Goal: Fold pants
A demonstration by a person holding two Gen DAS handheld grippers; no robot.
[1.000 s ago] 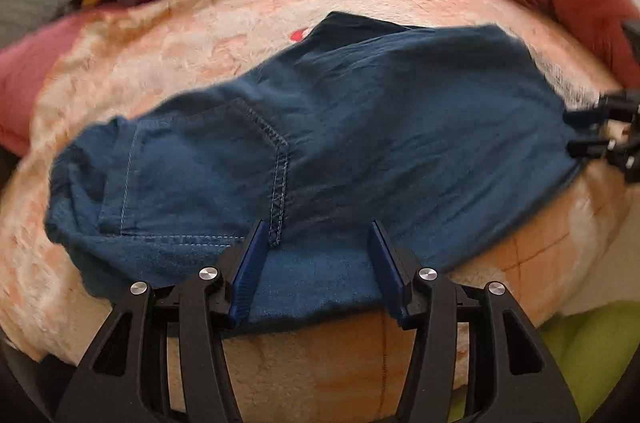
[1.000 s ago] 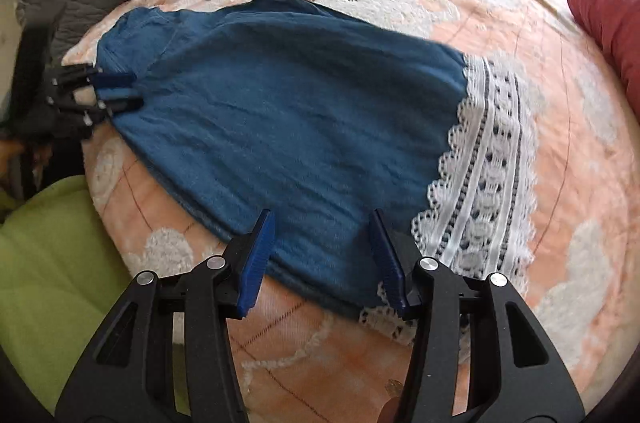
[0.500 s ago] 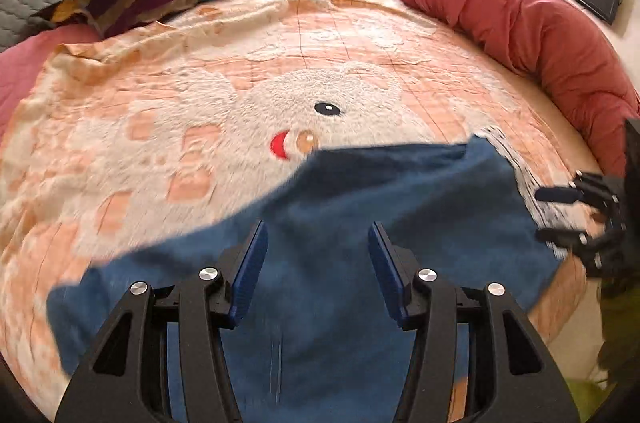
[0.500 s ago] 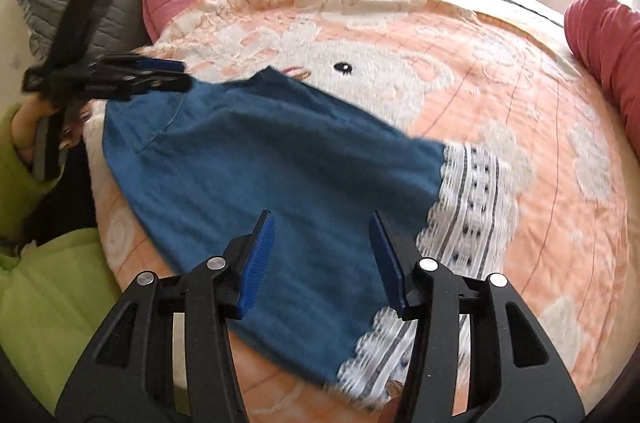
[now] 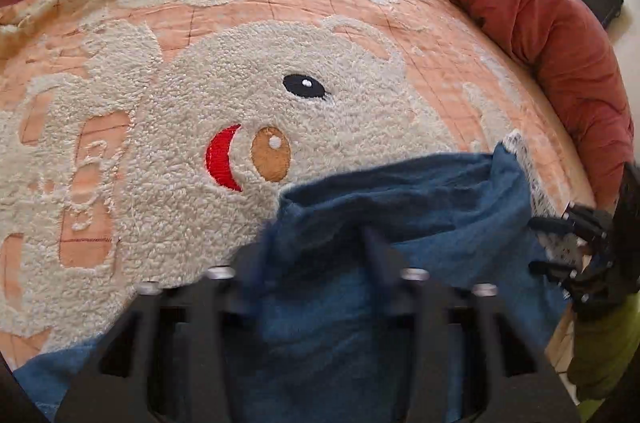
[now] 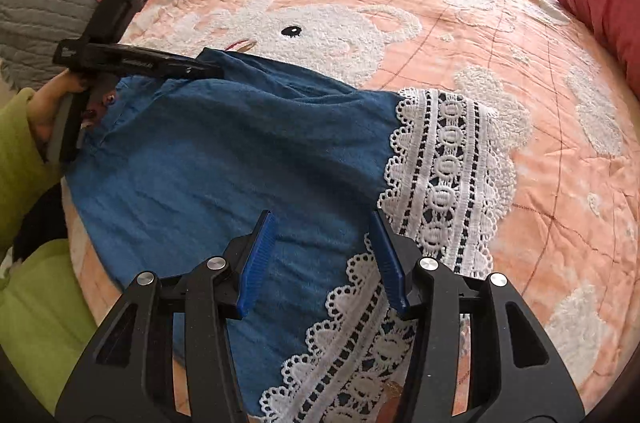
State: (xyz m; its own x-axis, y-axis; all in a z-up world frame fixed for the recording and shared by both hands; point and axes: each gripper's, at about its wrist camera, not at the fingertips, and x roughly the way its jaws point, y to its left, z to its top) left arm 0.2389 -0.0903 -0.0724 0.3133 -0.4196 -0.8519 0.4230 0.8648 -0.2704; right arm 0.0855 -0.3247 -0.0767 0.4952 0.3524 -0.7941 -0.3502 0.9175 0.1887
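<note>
Blue denim pants (image 5: 400,223), left wrist view: cloth bunched on the bed blanket (image 5: 120,103) just below the bear's red mouth (image 5: 222,159), long axis running toward the lace hem (image 5: 532,183); left gripper (image 5: 316,263) blurred, its jaws just closing with denim between them, where a second ago they stood apart over flat fabric. Right wrist view: pants (image 6: 224,159) lie between both tools below the bear's eye (image 6: 291,31); right gripper (image 6: 320,259) jaws apart over denim beside the lace hem (image 6: 448,163), gap unchanged; left gripper (image 6: 200,67), now lifting the waist end, appears clamped on it.
</note>
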